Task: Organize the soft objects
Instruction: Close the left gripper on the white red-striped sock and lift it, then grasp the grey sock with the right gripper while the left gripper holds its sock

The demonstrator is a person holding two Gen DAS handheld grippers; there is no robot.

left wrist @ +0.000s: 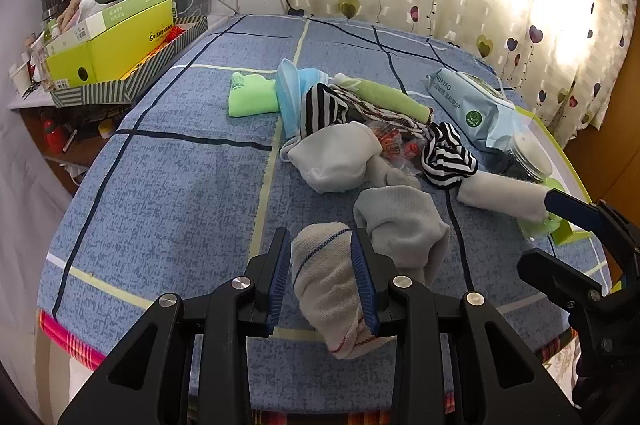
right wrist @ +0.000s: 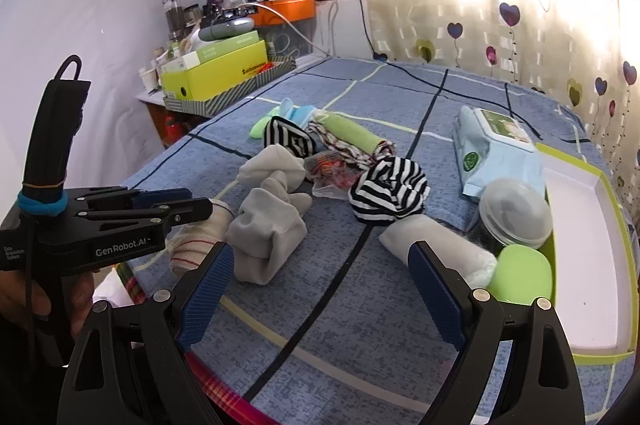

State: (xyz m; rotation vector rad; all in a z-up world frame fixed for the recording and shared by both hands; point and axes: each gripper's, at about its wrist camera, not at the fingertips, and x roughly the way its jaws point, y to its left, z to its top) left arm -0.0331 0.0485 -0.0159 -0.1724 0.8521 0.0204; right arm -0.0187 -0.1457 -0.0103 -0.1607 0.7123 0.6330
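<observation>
So in the left wrist view, the left gripper (left wrist: 325,275) is pinching a cream rolled sock (left wrist: 328,289) with thin blue and red stripes. The jaws are sitting about a third open, and both blue pads (left wrist: 280,277) are pressing right against the sides of the sock, so it's a proper grip and not just hovering. The sock is sitting low over the near end of the blue bedspread (left wrist: 180,185), touching a crumpled grey sock (left wrist: 404,225) just to its right. Further back, the rest of the pile is lying in a loose heap: a white sock (left wrist: 336,157), two striped black-and-white bundles (left wrist: 448,157), a green cloth (left wrist: 252,97) and a pack of wipes (left wrist: 472,109). The right gripper (left wrist: 568,225) is poking in from the right edge, its blue tip lying next to a rolled white towel (left wrist: 500,195).

Over in the right wrist view, the right gripper (right wrist: 320,293) is holding its jaws spread wide with nothing between them, just bedspread (right wrist: 360,325) showing in the gap. The right pad is sitting just beside the rolled white towel (right wrist: 436,245) and a green lid (right wrist: 520,277), but it's hard to tell if it's actually touching. The left gripper (right wrist: 188,205) is showing at the left, clamped on the cream sock (right wrist: 200,237), with a hand (right wrist: 24,301) gripping its handle. A green-edged box (right wrist: 592,225) is lying open on the right.
</observation>
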